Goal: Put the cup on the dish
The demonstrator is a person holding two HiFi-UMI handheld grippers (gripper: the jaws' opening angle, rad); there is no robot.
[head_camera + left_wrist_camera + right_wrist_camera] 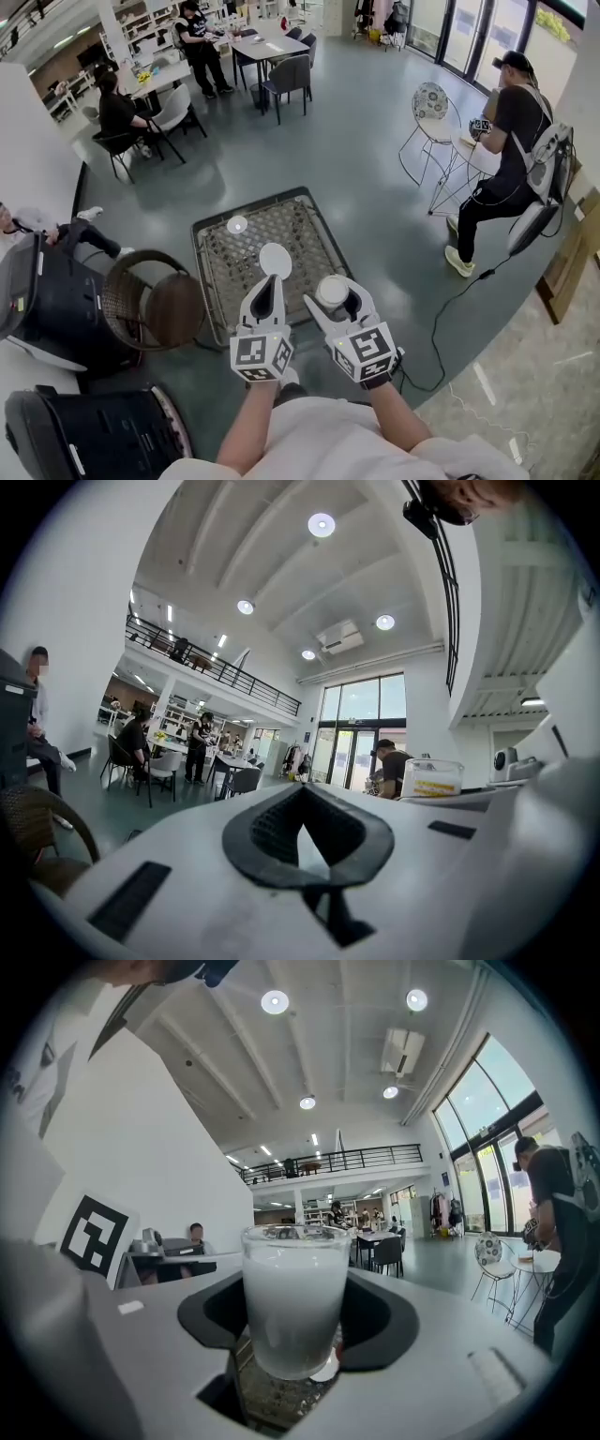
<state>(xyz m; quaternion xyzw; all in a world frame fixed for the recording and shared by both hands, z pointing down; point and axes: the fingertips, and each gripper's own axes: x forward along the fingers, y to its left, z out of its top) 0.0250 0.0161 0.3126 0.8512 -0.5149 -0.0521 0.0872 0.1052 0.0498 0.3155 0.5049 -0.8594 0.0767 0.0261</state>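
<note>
Fingers (386, 1324) of the right gripper (335, 296) are clenched on the cup (295, 1302), one pad on each side, low on its wall. The cup is upright with a frosted body and a clear rim; contents cannot be told. It hangs in the air, lower centre of the head view, over the near edge of the counter (225, 281).

Fingers (251, 841) of the left gripper (266, 289) are closed tip to tip with nothing between them. This gripper sits just left of the right one, its tip close to the dish's near edge.

The dish (275, 260) is white, flat and bare. It lies on the mesh counter at centre frame, just up-left of the cup. In the right gripper view a white sliver shows under the cup base, probably the dish, not certain. A small white round thing (236, 225) lies further up-left; what it is cannot be told.

Step in hand, as judged: carry the cup over the dish and set it down.

Doing it well:
- Leave the grip as it is and hold the cup plumb.
- Travel up-left until the base sits over the dish's middle, not its rim.
- Draw the left gripper aside first; its tip crowds the landing spot.
- Lower straight down. The dish looks light and may skid on the mesh if nudged sideways.
- Open only once the base rests flat, then back out along the fingers' line so the pads do not drag the cup.
</note>
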